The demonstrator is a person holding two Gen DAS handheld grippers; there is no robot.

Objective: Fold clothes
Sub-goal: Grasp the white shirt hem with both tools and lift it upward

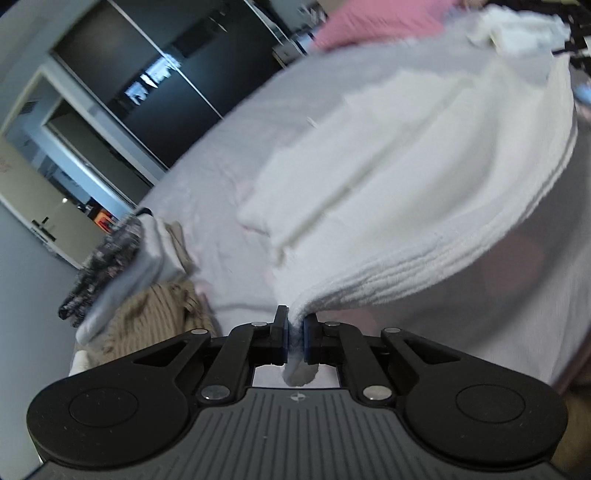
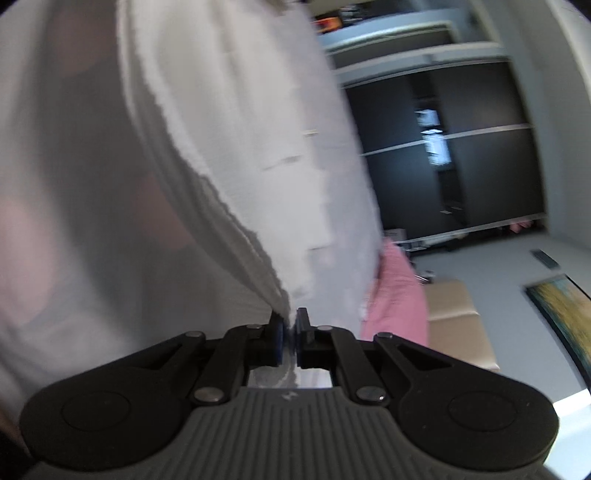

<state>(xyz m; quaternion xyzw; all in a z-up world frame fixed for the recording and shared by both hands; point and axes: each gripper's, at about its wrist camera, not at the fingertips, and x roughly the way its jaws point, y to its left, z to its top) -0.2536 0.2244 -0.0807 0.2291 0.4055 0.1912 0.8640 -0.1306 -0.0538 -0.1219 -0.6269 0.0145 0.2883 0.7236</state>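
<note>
- One white towel point(image 1: 406, 192) hangs lifted above the bed point(image 1: 229, 155), held by two corners.
- The left gripper point(image 1: 294, 334) is clamped on the towel's near corner, a tuft poking out behind the pads.
- The right gripper point(image 2: 290, 339) is clamped on another towel point(image 2: 229, 147) edge.
- One pink cloth point(image 1: 369, 22) lies on the far side.
- At the near left sits one pile of three folded clothes point(image 1: 140, 280): dark patterned, grey, tan ribbed.
- A dark wardrobe point(image 2: 461, 147) stands behind.
</note>
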